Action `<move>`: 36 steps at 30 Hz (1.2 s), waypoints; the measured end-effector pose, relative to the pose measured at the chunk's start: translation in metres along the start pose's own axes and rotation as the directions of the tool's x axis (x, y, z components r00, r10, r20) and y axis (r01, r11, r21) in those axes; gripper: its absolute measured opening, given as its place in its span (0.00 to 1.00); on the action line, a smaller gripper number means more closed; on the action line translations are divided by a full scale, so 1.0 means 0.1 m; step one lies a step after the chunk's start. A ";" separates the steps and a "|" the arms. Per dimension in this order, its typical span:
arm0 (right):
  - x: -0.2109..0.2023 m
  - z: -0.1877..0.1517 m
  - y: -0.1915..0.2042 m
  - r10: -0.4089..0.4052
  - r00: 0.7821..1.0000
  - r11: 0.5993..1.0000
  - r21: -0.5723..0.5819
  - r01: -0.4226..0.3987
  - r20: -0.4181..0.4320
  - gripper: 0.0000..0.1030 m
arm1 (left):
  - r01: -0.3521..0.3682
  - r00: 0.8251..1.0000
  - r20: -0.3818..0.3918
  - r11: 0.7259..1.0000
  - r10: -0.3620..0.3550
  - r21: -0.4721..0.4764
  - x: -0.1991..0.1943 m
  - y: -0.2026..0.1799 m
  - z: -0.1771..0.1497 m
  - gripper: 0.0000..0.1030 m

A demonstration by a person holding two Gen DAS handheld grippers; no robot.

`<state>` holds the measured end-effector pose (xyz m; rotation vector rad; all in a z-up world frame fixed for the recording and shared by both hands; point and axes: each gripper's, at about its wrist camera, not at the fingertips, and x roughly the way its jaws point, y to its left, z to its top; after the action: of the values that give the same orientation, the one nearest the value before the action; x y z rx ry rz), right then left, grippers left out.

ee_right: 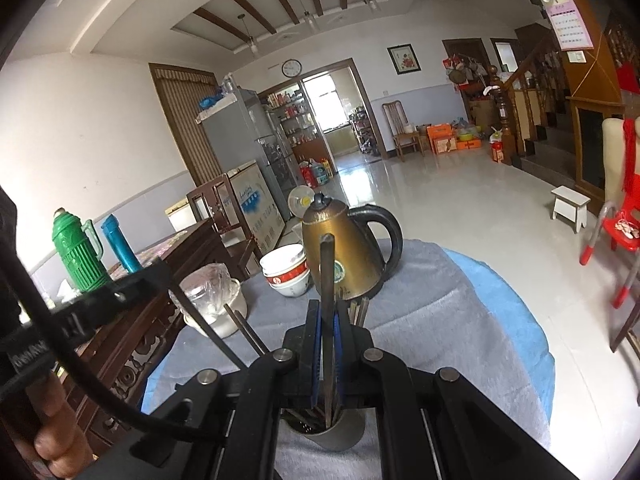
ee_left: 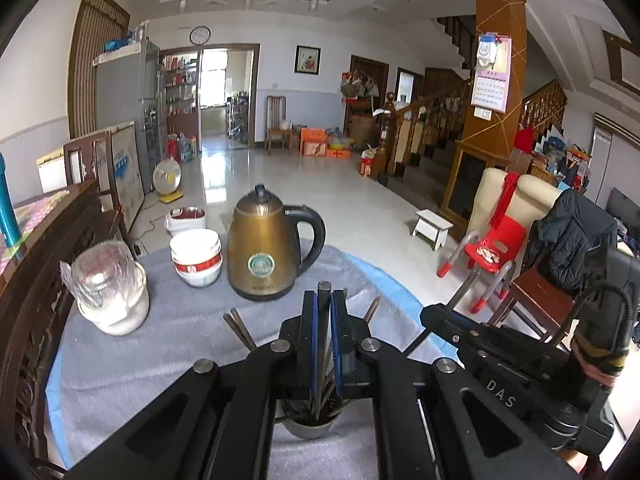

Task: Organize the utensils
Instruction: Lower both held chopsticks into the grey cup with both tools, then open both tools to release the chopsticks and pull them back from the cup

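Note:
A grey utensil cup stands on the grey cloth, right under both grippers, and holds several dark chopsticks. My left gripper is shut on one dark chopstick that stands upright with its lower end in the cup. My right gripper is shut on another dark chopstick, also upright over the same cup. The right gripper's body shows at the right of the left wrist view, close beside the left one.
A bronze kettle stands behind the cup, with stacked white bowls and a wrapped glass jar to its left. A carved wooden bench borders the table's left. A green thermos and blue bottle stand farther left.

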<state>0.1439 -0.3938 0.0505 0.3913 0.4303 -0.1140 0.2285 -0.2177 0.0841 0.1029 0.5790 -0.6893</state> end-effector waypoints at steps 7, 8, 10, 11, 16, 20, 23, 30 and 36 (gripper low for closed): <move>0.05 -0.12 0.03 0.018 0.999 1.000 0.015 -0.017 -0.037 0.06 | 0.005 1.000 -0.030 1.000 -0.005 -0.010 0.03 0.04 -0.11 0.06; 0.06 -0.13 0.04 0.018 0.999 1.000 0.016 -0.017 -0.040 0.06 | 0.005 1.000 -0.031 1.000 -0.005 -0.010 0.02 0.05 -0.12 0.06; 0.07 -0.18 0.05 0.019 0.998 1.000 0.020 -0.018 -0.051 0.06 | 0.006 0.999 -0.034 1.000 -0.007 -0.011 0.00 0.06 -0.15 0.06; 0.08 -0.19 0.05 0.020 0.998 1.000 0.022 -0.018 -0.056 0.06 | 0.008 0.999 -0.035 1.000 -0.008 -0.012 -0.01 0.06 -0.17 0.06; 0.11 -0.29 0.05 0.008 0.997 1.000 0.029 -0.006 -0.074 0.06 | 0.004 0.999 -0.044 1.000 -0.004 -0.007 -0.07 0.10 -0.25 0.06; 0.12 -0.33 0.05 -0.008 0.997 0.999 0.036 0.011 -0.083 0.06 | -0.003 0.999 -0.055 1.000 0.003 -0.014 -0.08 0.16 -0.31 0.06; 0.13 -0.36 0.06 -0.023 0.996 0.999 0.035 0.027 -0.084 0.07 | -0.012 0.998 -0.061 1.000 0.011 -0.015 -0.10 0.21 -0.37 0.06; 0.14 -0.40 0.12 -0.004 0.994 0.998 0.056 0.010 -0.109 0.09 | -0.064 0.997 -0.043 0.998 0.065 0.023 -0.26 0.27 -0.46 0.08; 0.10 -0.44 0.07 0.028 0.993 0.994 0.112 -0.015 -0.114 0.11 | -0.134 0.991 0.007 0.990 0.133 0.042 -0.51 0.37 -0.61 0.64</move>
<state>0.1376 -0.3701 0.0123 0.5137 0.5351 -0.0952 0.1912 -0.1433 0.0569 0.1785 0.5479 -0.5717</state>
